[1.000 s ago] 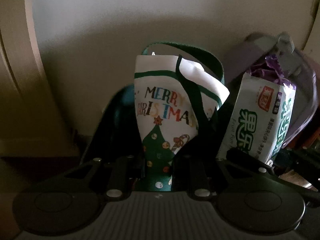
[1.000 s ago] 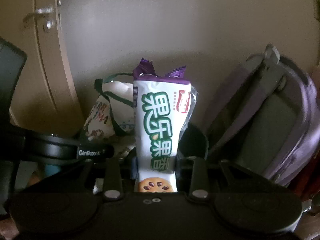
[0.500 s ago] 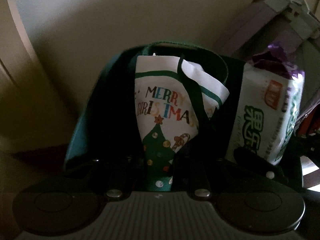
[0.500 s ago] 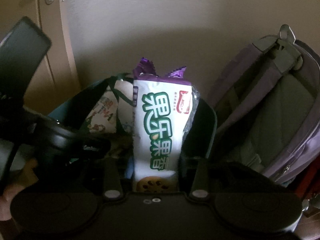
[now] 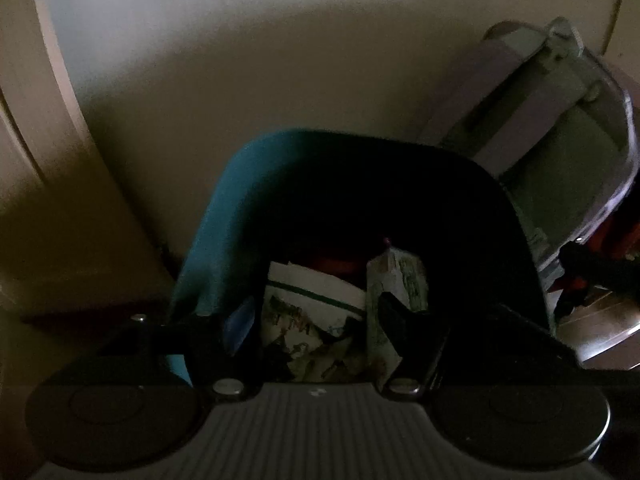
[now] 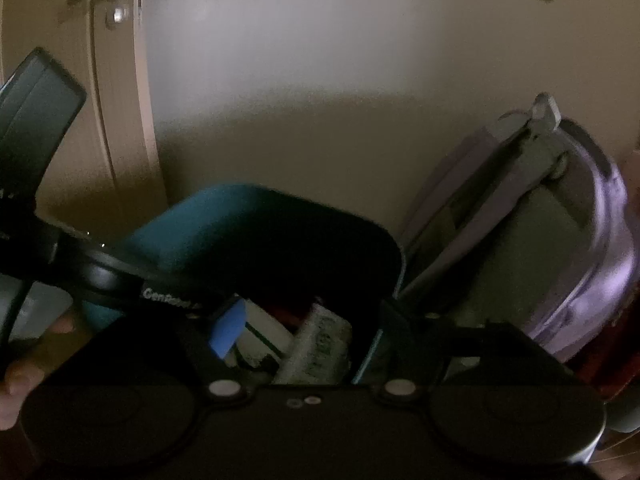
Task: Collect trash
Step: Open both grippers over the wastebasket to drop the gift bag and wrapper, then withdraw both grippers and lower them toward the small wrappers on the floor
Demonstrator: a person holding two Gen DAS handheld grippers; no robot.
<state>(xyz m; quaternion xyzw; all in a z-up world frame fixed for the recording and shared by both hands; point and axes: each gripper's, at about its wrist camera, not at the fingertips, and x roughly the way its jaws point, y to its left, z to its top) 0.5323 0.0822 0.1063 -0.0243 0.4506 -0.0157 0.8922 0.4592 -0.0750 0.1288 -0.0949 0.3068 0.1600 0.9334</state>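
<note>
The step in hand is the drop: both pieces of trash are being let go into the teal plastic waste bin (image 5: 224, 208), which stands against the wall directly ahead of and below both tools. The left hand-held gripper (image 5: 316, 332) has its jaws opening, and the white paper Christmas gift bag with the green band (image 5: 316, 304) lies just beyond its fingertips, inside the bin, with no pad pressing on it. The right hand-held gripper (image 6: 308, 336) is also opening; the white-and-green snack wrapper (image 6: 320, 344) sits loose in the gap ahead of it, down in the bin beside the gift bag. A grey and lilac backpack (image 6: 540, 248) leans on the wall just to the right of the right tool.

By my reading, this pair of items is delivered. The next move calls for drawing both tools back and up clear of the bin's rim without catching the bag's edges, then finding further trash.
</note>
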